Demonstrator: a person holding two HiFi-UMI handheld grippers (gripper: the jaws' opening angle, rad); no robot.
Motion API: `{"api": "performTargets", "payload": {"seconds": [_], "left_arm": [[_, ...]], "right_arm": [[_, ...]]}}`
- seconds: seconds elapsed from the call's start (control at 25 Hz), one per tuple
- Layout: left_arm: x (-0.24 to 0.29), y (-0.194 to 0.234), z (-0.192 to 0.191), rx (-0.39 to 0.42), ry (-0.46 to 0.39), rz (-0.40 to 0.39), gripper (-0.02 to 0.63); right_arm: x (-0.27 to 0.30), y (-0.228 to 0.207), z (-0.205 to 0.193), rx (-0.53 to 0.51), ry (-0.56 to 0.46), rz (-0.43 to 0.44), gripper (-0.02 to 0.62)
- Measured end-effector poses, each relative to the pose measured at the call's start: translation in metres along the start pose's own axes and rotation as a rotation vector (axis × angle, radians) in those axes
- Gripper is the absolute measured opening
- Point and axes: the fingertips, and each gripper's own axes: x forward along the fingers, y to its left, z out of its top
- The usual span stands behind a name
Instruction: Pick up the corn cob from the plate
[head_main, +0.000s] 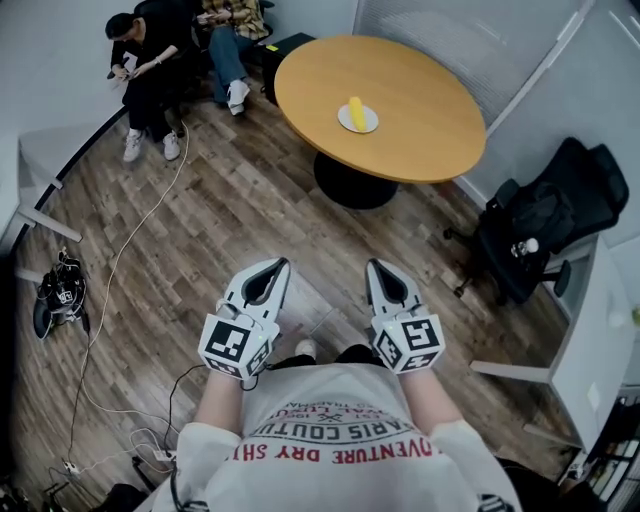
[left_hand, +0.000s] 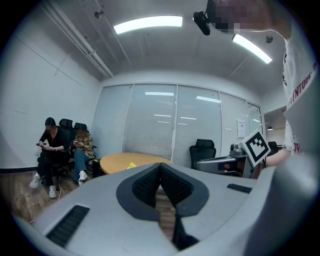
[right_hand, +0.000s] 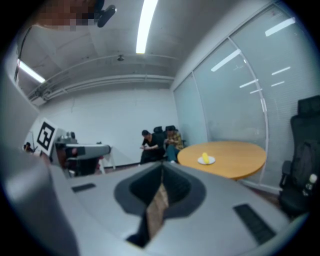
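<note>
Finding: left tongs (head_main: 281, 264) and right tongs (head_main: 373, 265) are closed tip to tip and empty. The corn cob (head_main: 355, 110) lies on the white plate (head_main: 367, 126) on the round tabletop (head_main: 420, 120), well apart from both. Advised: approach the tabletop, open one pair early, and straddle the cob crosswise.

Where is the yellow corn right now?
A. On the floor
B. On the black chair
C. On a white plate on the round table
C: the corn cob lies on the white plate, which sits on the round wooden table.
</note>
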Motion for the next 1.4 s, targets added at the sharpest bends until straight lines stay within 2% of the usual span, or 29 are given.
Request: {"api": "performTargets", "payload": {"seconds": [0.28, 0.4, 0.6, 0.8, 1.04, 1.2, 1.4], "left_arm": [[0.020, 0.047, -0.012, -0.040, 0.008, 0.062, 0.033], [0.041, 0.068, -0.009, -0.032, 0.007, 0.094, 0.032], [0.088, 0.104, 0.004, -0.018, 0.004, 0.155, 0.032], [0.161, 0.134, 0.026, -0.011, -0.005, 0.196, 0.032], [0.261, 0.138, 0.050, 0.022, -0.039, 0.157, 0.032], [0.316, 0.147, 0.049, -0.013, -0.040, 0.145, 0.032], [0.365, 0.161, 0.038, -0.034, -0.010, 0.112, 0.032]], "right_arm": [[0.057, -0.012, -0.003, 0.033, 0.026, 0.039, 0.029], [0.088, -0.026, 0.001, 0.026, 0.028, 0.063, 0.029], [0.148, -0.059, 0.017, 0.016, 0.032, 0.122, 0.029], [0.208, -0.113, 0.048, 0.017, 0.025, 0.156, 0.029], [0.261, -0.199, 0.073, -0.018, 0.013, 0.149, 0.029], [0.289, -0.246, 0.082, -0.008, 0.022, 0.119, 0.029], [0.312, -0.282, 0.079, 0.004, 0.048, 0.082, 0.029]]}}
